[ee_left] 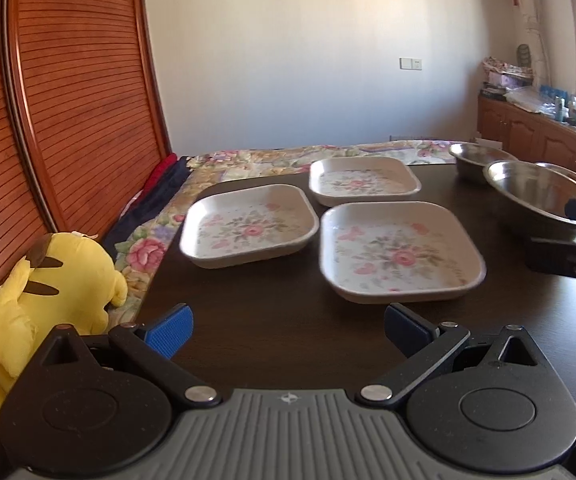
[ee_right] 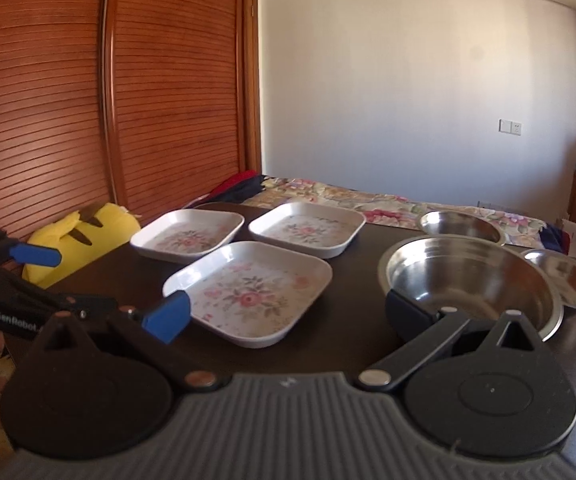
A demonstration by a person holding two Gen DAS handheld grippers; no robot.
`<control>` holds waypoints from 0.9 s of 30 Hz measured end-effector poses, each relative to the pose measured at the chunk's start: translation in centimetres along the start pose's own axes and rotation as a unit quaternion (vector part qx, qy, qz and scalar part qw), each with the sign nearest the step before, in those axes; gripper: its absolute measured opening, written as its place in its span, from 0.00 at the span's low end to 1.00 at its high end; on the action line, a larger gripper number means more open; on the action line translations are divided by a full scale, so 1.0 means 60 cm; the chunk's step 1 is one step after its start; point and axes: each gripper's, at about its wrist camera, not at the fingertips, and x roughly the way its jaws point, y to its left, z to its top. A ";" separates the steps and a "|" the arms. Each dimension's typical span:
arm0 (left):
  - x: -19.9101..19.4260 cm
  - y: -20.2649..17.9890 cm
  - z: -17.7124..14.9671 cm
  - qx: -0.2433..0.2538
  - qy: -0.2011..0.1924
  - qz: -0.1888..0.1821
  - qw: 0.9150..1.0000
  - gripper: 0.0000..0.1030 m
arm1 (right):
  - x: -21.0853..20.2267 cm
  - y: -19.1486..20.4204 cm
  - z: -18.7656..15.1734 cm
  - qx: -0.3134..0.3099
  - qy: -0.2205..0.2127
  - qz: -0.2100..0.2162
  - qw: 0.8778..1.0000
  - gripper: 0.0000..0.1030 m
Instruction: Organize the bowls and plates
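While both grippers hover over the dark table's [ee_left: 272, 344] near edge, the left gripper [ee_left: 286, 330] and right gripper [ee_right: 288, 312] hold their jaws wide apart, gripping nothing. 3 floral square plates [ee_right: 250, 290] sit mid-table; 3 steel bowls [ee_right: 471, 276] cluster toward its right edge, beside the right gripper.

White rose-patterned plates [ee_left: 399, 250], silver bowls [ee_right: 471, 276], dark table [ee_left: 280, 320], yellow plush [ee_left: 52, 280]
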 end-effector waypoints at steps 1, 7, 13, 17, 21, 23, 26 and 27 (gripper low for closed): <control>0.004 0.006 0.002 -0.003 -0.001 0.002 1.000 1.00 | 0.005 -0.001 0.001 0.003 0.005 0.007 1.000 1.00; 0.028 0.036 0.013 -0.020 -0.006 -0.029 0.999 1.00 | 0.034 0.006 0.000 0.003 0.025 0.036 0.999 0.87; 0.061 0.042 0.026 -0.022 0.004 -0.063 0.998 0.79 | 0.066 0.001 -0.001 0.014 0.044 0.042 0.998 0.78; 0.080 0.041 0.032 -0.025 0.005 -0.076 0.997 0.65 | 0.085 0.000 -0.002 0.015 0.057 0.044 0.997 0.65; 0.101 0.037 0.039 -0.024 0.010 -0.089 0.996 0.61 | 0.098 -0.006 -0.002 0.020 0.065 0.035 0.997 0.52; 0.111 0.035 0.042 -0.022 0.014 -0.096 0.995 0.57 | 0.101 -0.010 -0.003 0.020 0.067 0.027 0.997 0.49; 0.125 0.036 0.046 -0.027 0.020 -0.110 0.993 0.55 | 0.108 -0.013 -0.006 0.022 0.073 0.021 0.997 0.47; 0.130 0.035 0.046 -0.027 0.022 -0.115 0.993 0.55 | 0.109 -0.014 -0.007 0.020 0.075 0.018 0.997 0.46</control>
